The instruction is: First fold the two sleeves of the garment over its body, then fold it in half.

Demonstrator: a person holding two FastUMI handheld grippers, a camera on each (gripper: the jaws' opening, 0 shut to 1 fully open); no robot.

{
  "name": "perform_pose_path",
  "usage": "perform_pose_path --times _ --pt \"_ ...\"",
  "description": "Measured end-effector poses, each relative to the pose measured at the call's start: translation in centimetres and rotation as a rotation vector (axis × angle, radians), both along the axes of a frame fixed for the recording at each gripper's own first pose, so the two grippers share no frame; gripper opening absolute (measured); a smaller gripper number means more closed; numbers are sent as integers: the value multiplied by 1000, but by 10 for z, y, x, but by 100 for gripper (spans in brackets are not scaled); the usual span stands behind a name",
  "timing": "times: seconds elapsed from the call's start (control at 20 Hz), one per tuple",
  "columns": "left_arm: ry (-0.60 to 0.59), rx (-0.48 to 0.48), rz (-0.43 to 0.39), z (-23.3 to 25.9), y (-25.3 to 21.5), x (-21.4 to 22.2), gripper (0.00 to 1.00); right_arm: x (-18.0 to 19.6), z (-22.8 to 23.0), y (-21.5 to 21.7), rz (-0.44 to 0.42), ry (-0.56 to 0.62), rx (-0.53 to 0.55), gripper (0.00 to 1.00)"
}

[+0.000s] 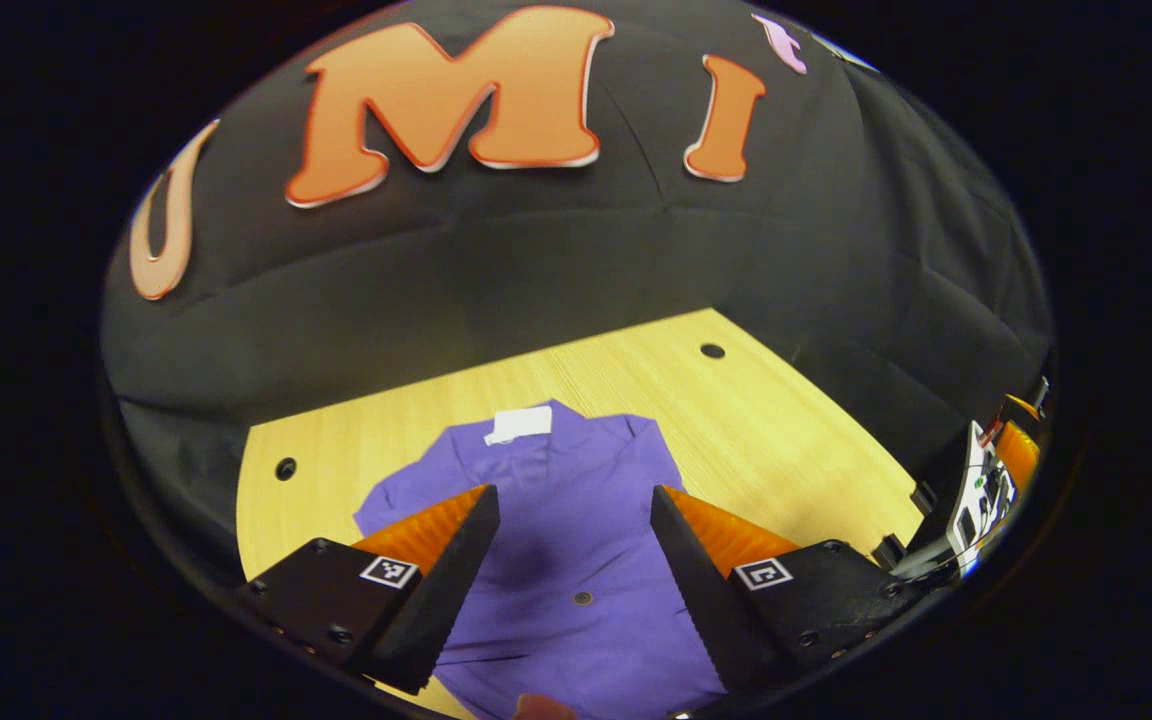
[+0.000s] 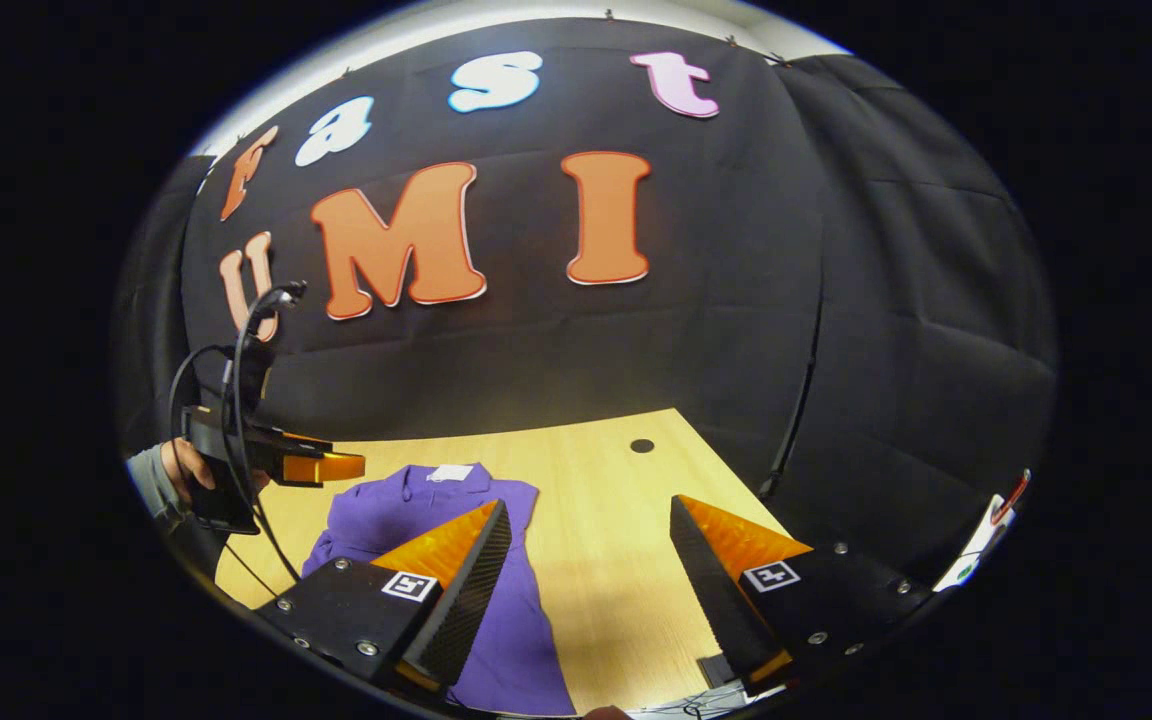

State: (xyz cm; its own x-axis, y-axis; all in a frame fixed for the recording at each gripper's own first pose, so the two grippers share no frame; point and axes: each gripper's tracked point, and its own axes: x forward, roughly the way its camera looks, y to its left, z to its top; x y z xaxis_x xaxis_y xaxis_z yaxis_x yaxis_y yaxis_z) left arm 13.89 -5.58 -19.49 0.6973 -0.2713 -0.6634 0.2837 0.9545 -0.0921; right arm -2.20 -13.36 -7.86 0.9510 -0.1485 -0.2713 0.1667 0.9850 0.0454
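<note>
A purple shirt point(image 1: 576, 540) lies flat on the wooden surface point(image 1: 736, 420). The left gripper point(image 1: 574, 580) hovers above it, fingers released; the right gripper point(image 2: 591, 590), fingers likewise released, hangs over the shirt's edge.

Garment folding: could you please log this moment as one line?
garment: flat on table, sleeves unfolded | left tool: open, above garment | right tool: open, above table beside garment

Left gripper point(image 1: 574, 560): two wedge-shaped fingers with serrated inner edges, black mounts, silver screws, a square black-and-white marker tag on each mount. Right gripper point(image 2: 586, 575): same build, same tags and screws. In the right gripper view, black cables point(image 2: 236, 400) loop off the left gripper's body; hand point(image 2: 181, 470) with grey sleeve point(image 2: 148, 480).
</note>
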Motion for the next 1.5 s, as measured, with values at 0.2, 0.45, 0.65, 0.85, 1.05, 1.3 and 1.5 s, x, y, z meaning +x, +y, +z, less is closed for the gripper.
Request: perform_pose_path --times 0.2,0.45,0.65,0.85,1.05,1.3,1.5 --pt "-232 3 123 32 44 -23 99 20 4 30 91 -49 -27 95" --pt "-354 13 276 53 98 -71 98 35 11 68 213 -136 -54 95" --pt "-369 79 355 54 134 -115 98 35 -8 81 278 -111 -78 95" --pt "-309 101 398 30 153 -153 98 27 -36 78 280 -24 -42 95" --pt "-242 92 433 9 163 -177 98 14 -63 72 267 60 -26 95" --pt "-51 120 385 -45 158 -208 98 -4 -112 72 272 224 -10 95" --pt "140 124 339 -100 155 -235 98 -22 -159 76 296 372 0 96"
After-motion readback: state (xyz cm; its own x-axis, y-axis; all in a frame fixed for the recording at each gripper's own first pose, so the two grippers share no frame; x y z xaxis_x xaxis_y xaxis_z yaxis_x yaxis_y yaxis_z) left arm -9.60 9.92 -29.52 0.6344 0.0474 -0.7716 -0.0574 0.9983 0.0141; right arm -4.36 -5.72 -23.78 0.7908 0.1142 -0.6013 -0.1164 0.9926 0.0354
